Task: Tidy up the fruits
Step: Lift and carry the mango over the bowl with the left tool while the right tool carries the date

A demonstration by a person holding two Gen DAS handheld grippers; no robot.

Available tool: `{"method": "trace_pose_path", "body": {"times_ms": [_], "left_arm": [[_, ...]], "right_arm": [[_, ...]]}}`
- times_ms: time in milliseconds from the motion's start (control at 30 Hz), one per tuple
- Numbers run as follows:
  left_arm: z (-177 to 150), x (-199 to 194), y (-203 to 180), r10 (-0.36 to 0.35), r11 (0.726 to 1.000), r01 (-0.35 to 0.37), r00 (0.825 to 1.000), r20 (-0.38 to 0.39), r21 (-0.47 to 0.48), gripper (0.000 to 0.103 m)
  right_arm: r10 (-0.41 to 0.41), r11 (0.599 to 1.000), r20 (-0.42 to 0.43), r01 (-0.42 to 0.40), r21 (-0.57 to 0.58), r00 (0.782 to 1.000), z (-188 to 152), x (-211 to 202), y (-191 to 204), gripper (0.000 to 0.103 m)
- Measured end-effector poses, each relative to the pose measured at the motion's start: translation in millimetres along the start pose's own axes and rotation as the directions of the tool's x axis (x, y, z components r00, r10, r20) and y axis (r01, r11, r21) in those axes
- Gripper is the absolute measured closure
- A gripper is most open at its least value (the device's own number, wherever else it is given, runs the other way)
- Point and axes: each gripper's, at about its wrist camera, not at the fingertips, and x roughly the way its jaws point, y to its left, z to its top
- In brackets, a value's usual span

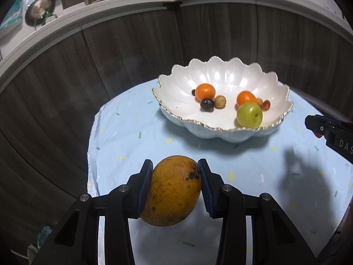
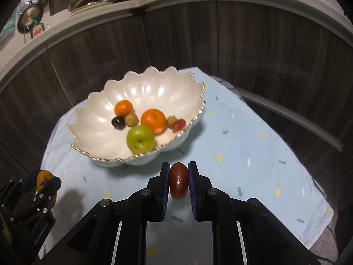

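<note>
My left gripper [image 1: 176,167] is shut on a yellow mango [image 1: 173,190] and holds it above the blue cloth, short of the bowl. My right gripper [image 2: 178,170] is shut on a small dark red fruit [image 2: 178,181] in front of the bowl. The white scalloped bowl [image 1: 222,77] [image 2: 97,123] holds two oranges [image 1: 205,91] [image 2: 153,120], a green apple [image 1: 249,114] [image 2: 140,138], a dark plum [image 1: 207,104] [image 2: 118,122] and several small fruits. The left gripper with the mango shows at the lower left of the right wrist view [image 2: 47,184]. The right gripper shows at the right edge of the left wrist view [image 1: 317,125].
A light blue cloth [image 1: 136,132] [image 2: 253,154] covers the round table. Dark wood panels [image 1: 123,50] stand behind it. A white counter [image 1: 114,6] above them carries pots and dishes.
</note>
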Motion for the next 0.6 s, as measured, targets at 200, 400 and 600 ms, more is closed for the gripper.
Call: {"method": "trace_pose_path", "body": {"times_ms": [200, 400, 600], "left_arm": [[14, -10, 5, 0.01, 0.999, -0.009, 1.0, 0.025, -0.054, 0.063], [31, -18, 5, 0.01, 0.995, -0.005, 0.999, 0.048, -0.095, 0.063], [52, -23, -1, 0.004, 0.993, 0.006, 0.997, 0.081, -0.12, 0.063]], "right_arm": [[0.037, 0.999, 0.042, -0.035, -0.033, 0.998, 15, -6, 5, 0.085], [0.063, 0.997, 0.052, -0.061, -0.045, 0.997, 27, -6, 4, 0.085], [0.077, 0.995, 0.092, -0.07, -0.07, 0.993, 44, -7, 0, 0.085]]}}
